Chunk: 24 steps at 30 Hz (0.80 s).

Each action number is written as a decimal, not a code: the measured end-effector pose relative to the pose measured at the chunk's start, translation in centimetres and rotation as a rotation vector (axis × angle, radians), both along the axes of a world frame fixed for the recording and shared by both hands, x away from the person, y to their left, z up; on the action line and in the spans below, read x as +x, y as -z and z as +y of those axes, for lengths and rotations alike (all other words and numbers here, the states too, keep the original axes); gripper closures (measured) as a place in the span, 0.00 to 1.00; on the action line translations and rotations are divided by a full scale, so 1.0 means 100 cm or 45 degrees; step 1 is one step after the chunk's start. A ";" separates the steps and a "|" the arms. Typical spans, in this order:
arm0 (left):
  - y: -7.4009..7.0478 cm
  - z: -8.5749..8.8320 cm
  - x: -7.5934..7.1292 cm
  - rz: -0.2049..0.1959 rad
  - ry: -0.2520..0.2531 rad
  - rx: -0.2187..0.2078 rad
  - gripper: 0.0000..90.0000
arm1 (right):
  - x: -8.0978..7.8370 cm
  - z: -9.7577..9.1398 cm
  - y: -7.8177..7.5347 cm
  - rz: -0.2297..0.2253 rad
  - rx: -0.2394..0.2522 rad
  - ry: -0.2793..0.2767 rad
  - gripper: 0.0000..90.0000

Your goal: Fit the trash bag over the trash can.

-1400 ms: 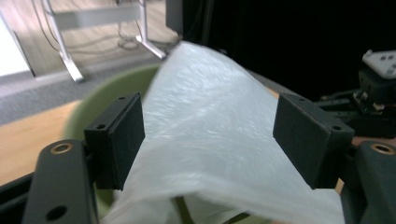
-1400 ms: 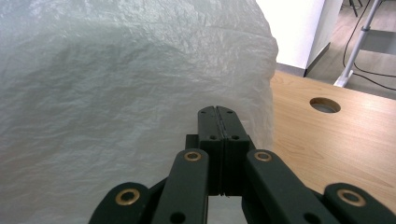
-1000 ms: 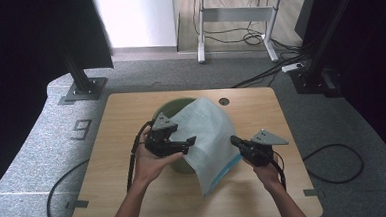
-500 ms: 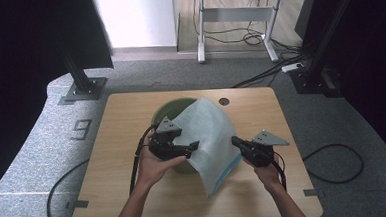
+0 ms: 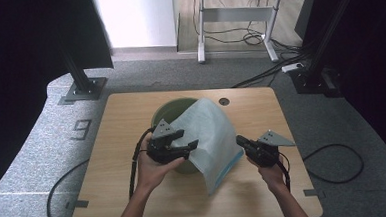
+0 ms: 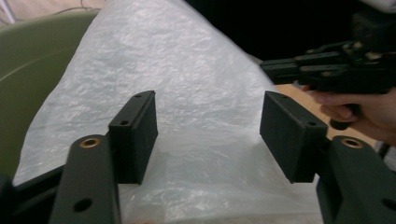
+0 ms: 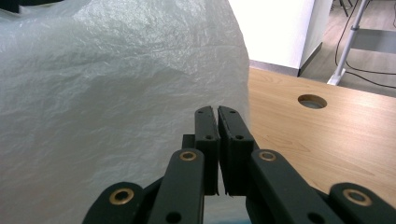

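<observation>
Table (image 5: 120,192) of pale wood, carrying a green bin (image 5: 167,112) with a translucent white plastic bag (image 5: 210,137) draped over its near rim and spilling onto the tabletop. A round cable hole (image 5: 224,101) lies in the table beyond the bag, on the far side from both tongs.

Left tongs (image 5: 193,146): held by the left hand (image 5: 154,168) just in front of the bin, jaws pointing toward the right tongs and set wide apart. In the left gripper view the bag (image 6: 196,93) lies between and beyond the two spread jaws, with the green bin wall (image 6: 32,70) to their left; neither jaw can be seen pressing the film. The right tongs and the hand (image 6: 355,105) holding them appear beyond the right-hand jaw.

Right tongs (image 5: 239,140): held by the right hand (image 5: 269,172), tips at the bag's near right edge, pointing toward the left tongs. In the right gripper view the jaws stand almost together with a thin slit between them; the bag (image 7: 116,93) rises directly beyond and to their left, and whether film is pinched in the slit cannot be told. Bare tabletop and the cable hole (image 7: 312,101) lie to their right.

Both forearms enter from the near table edge, angled inward toward the bag. Grey floor, black stands and a second desk (image 5: 235,6) lie beyond the table.
</observation>
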<state>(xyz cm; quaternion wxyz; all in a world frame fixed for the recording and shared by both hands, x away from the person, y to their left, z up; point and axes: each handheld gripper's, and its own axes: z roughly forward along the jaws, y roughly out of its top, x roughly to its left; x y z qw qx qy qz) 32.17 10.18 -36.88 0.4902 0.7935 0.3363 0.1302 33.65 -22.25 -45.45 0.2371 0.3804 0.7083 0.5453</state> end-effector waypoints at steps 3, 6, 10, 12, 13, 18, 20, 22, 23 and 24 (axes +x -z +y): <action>-0.001 -0.006 -0.006 -0.010 0.023 0.010 0.34 | 0.000 -0.001 0.000 -0.001 0.003 0.001 0.94; 0.001 -0.014 -0.009 -0.001 0.043 0.038 0.29 | 0.000 0.000 0.001 0.001 0.004 0.001 0.94; 0.007 -0.021 -0.007 0.029 0.056 0.087 0.27 | -0.001 0.001 0.001 -0.001 0.005 0.000 0.93; 0.009 -0.023 -0.006 0.036 0.056 0.108 0.32 | -0.001 0.000 0.001 0.000 0.005 -0.001 0.93; 0.011 -0.023 -0.006 0.040 0.056 0.114 0.34 | -0.001 0.000 0.001 0.000 0.005 0.000 0.93; 0.014 -0.019 -0.006 0.052 0.096 0.097 0.53 | -0.001 -0.004 0.001 0.001 0.012 0.011 0.93; 0.012 -0.016 -0.006 0.046 0.102 0.065 0.59 | -0.001 -0.005 0.002 0.003 0.013 0.013 0.93; 0.010 -0.013 -0.006 0.039 0.113 0.032 0.65 | -0.002 -0.005 0.002 0.004 0.013 0.013 0.93; 0.009 -0.011 -0.006 0.033 0.115 0.015 0.68 | -0.002 -0.005 0.002 0.004 0.014 0.014 0.93; 0.008 -0.009 -0.005 0.032 0.120 0.005 0.72 | -0.002 -0.005 0.002 0.004 0.014 0.013 0.93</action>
